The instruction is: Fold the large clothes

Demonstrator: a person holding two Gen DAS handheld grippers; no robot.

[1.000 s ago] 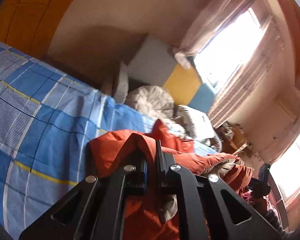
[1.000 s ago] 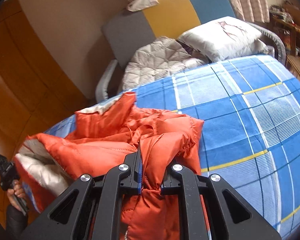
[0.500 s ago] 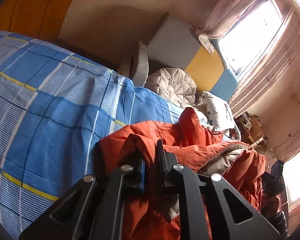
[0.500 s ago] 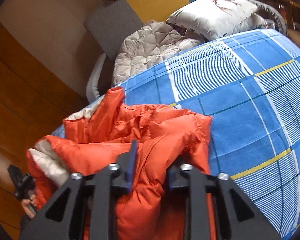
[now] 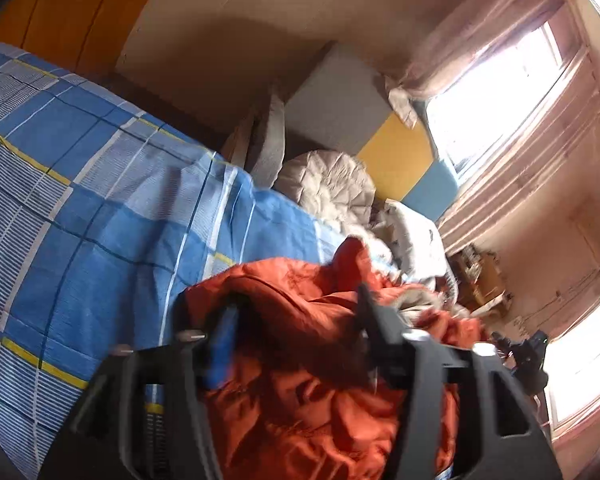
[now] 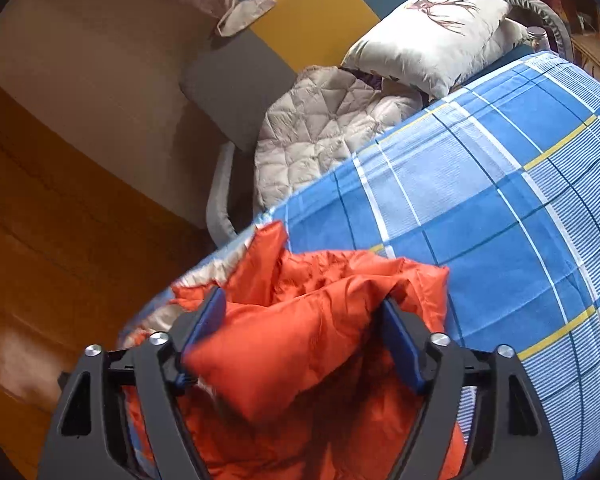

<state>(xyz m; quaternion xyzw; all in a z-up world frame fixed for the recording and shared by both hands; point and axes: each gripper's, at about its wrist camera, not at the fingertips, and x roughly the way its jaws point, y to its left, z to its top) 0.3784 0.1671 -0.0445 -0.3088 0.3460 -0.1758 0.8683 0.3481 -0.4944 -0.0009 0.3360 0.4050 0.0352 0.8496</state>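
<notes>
Orange puffer jacket [image 6: 312,344] slumps soft and slippery on the plaid bedspread [image 6: 500,208]; left gripper [image 5: 296,328] and right gripper [image 6: 304,332], jaws just opening, release it; regrip at the hem.

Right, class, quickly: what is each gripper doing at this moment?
Left gripper: jaws just opened, orange jacket between them, not gripped.
Right gripper: jaws just opened, jacket fold between them, released.
</notes>
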